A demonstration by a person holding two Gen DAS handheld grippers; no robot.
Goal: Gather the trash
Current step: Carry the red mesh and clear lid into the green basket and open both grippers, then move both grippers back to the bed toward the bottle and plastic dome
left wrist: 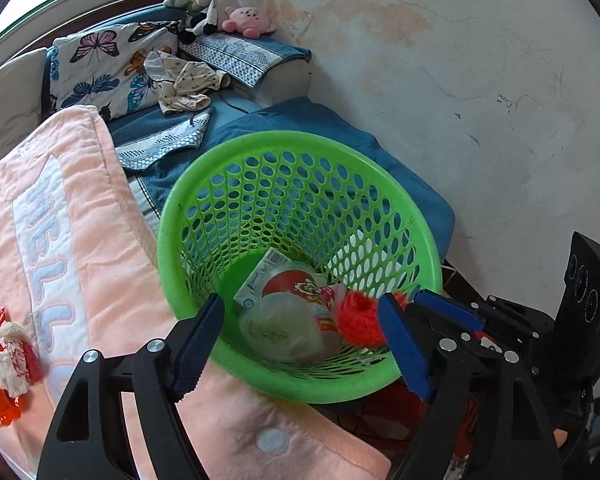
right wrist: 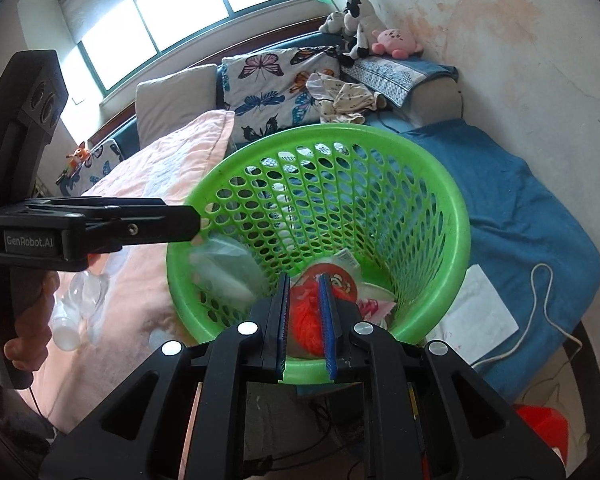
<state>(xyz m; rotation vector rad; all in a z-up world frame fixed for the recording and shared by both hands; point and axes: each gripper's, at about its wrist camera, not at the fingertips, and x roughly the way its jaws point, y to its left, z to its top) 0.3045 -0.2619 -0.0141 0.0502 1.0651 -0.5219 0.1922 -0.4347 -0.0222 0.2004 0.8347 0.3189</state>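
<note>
A green perforated basket (left wrist: 300,152) leans against the bed; it also shows in the right wrist view (right wrist: 452,216). Inside lie a red-lidded cup (left wrist: 290,280), a clear plastic piece (left wrist: 284,332), a white packet and an orange-red fuzzy ball (left wrist: 356,316). My left gripper (left wrist: 300,344) is open and empty at the basket's near rim. My right gripper (right wrist: 304,328) is nearly closed, its blue pads on either side of the near rim, with the orange-red ball (right wrist: 306,328) seen between them. An orange wrapper with crumpled tissue (left wrist: 8,360) lies on the pink blanket at left.
The pink blanket (left wrist: 60,240) covers the bed beside blue bedding (right wrist: 520,208). Butterfly pillows, crumpled clothes and plush toys (left wrist: 220,0) sit at the head. A clear plastic bottle (right wrist: 80,304) lies on the blanket. A white paper (right wrist: 476,312) and cord lie at right.
</note>
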